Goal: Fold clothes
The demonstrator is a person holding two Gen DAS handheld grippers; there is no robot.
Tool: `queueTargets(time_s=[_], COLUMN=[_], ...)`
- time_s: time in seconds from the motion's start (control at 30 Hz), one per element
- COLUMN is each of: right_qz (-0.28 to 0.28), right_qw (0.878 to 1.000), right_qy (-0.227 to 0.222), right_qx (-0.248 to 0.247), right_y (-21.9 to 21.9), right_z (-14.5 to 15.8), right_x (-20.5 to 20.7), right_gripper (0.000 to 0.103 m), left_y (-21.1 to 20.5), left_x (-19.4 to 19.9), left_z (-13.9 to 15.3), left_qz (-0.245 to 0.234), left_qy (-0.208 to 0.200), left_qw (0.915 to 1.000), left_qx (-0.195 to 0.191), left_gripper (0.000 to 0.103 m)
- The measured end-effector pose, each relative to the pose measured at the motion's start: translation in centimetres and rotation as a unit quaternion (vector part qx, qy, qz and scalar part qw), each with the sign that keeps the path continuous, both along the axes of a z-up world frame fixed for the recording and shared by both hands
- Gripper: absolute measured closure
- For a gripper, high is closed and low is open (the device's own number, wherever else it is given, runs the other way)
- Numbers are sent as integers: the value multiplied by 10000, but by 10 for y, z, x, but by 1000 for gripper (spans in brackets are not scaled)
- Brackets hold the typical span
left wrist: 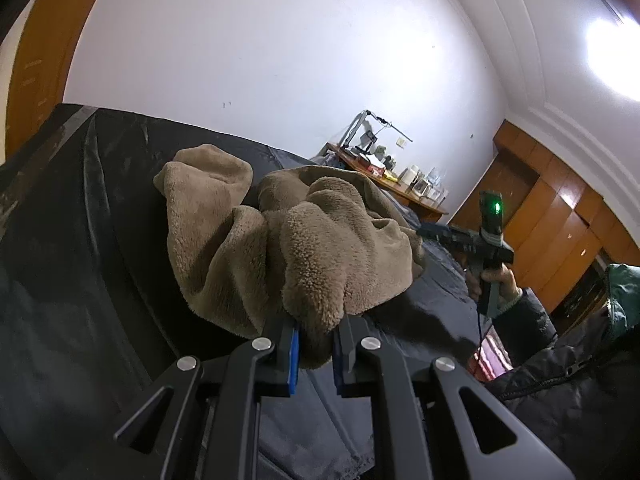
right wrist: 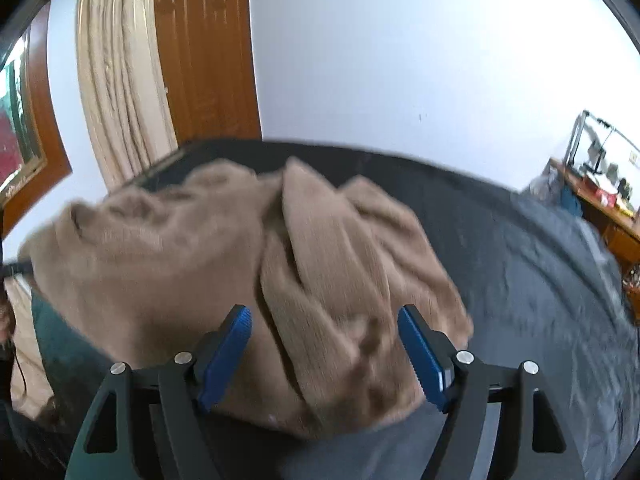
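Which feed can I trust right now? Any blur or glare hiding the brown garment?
Left wrist view: sharp; brown fleece garment clear, pinched in the left gripper; ceiling light blows out the top right corner, off the garment. Right wrist view: motion-blurred, the garment's folds smeared, right gripper open and crisp. Both bend straight edges, fisheye.

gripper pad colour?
Blue, ribbed pads on the right gripper; clearest in the right wrist view.
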State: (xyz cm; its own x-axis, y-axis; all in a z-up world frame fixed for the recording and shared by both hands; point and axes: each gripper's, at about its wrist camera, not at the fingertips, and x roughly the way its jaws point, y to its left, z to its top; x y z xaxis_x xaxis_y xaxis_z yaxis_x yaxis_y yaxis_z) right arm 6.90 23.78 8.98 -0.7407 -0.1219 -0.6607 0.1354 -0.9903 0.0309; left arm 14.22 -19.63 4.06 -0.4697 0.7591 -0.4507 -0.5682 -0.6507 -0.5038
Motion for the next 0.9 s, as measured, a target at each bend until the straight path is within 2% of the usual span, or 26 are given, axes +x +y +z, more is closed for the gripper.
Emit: queueTargets(time_s=[0.07,0.17,0.33,0.37,0.4,0.43,0.6,0.73,0.83,0.9], right_qz=[-39,-252,-636,-756,-870,-982,-1670,-2280,-2653,-2679], right_qw=[9998,9993,9934,9907,9889,9874,9837,9723,9632,9614], right_qy=[53,-136,-897,-1015,-1070,-1104,-576,-210,-381,-612], right_qx=[-184,-227,322,503,560,576,328,468,185,-109], right_y=[-22,-38,-41,-41,-35,-28,17,57,97,115], right_z=[10,15,-19,-30,-35,-39,-20,-4,-11,-24], right_x=[-21,-57,-120,-130,-134,-135,-101,-56,-30,-22], right_gripper=[25,25,27,48,77,81,83,83,83,82], left_y=[0,0,-5,-6,-9,-11,-12,2,12,18], left_x=[3,8,15,16,18,18,8,-5,-13,-18], left_z=[-1,-2,-2,-2,-2,-2,-2,-4,-5,-6], left_qz=[-13,-38,-14,2,17,33,-12,-180,-301,-326], left_qy=[7,44,94,102,119,140,136,83,73,75], left_qw=[10000,10000,10000,9999,9999,9999,9998,9997,9995,9994], left_qx=[7,-14,31,43,55,70,135,106,75,-7], left_gripper=[90,90,89,89,89,89,89,89,86,86])
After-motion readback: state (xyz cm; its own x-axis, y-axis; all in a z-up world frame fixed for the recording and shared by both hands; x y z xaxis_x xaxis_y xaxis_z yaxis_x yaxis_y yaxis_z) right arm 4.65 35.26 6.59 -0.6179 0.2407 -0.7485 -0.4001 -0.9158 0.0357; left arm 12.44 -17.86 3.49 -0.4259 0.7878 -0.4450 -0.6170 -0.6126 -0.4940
